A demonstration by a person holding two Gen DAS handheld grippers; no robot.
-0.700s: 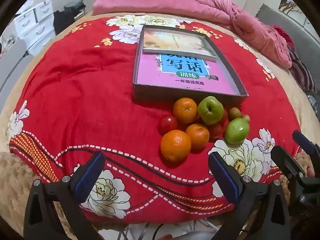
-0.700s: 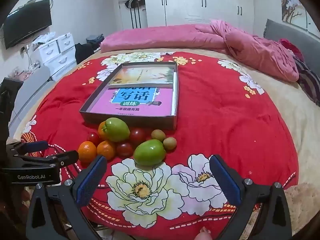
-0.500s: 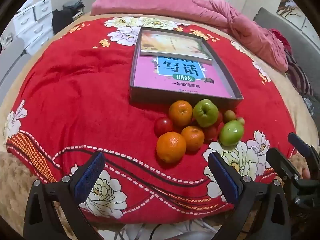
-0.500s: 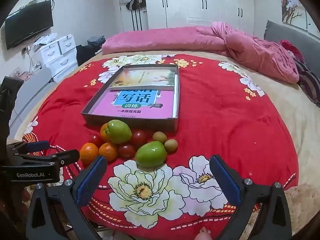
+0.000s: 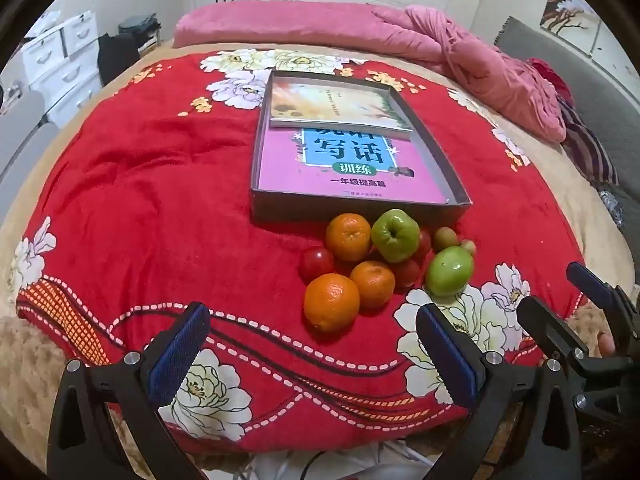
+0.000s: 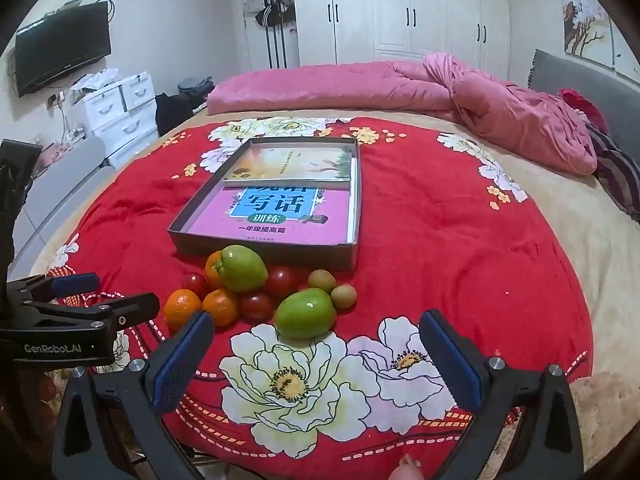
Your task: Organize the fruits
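A heap of fruit lies on the red flowered blanket [image 5: 160, 208] just in front of a shallow grey box [image 5: 256, 148] that holds two books. In the heap are three oranges, the nearest orange [image 5: 331, 302] [image 6: 182, 307] at the front, two green fruits [image 5: 395, 235] [image 6: 305, 313], several small red tomatoes [image 5: 317, 263] and two small olive-green fruits [image 6: 344, 295]. My left gripper [image 5: 312, 348] hangs open just short of the nearest orange, nothing between its fingers. My right gripper [image 6: 316, 352] is open too, close before the near green fruit.
A pink quilt [image 6: 500, 108] is bunched at the bed's far side. White drawers [image 6: 120, 116] and a wall television [image 6: 64, 48] stand at the left, wardrobes behind. The blanket's front edge drops off right under both grippers. Each gripper shows at the other view's edge.
Both cameras have tilted up and drawn slightly back, so more of the room shows. The fruit and the box have not moved. Both grippers stay open.
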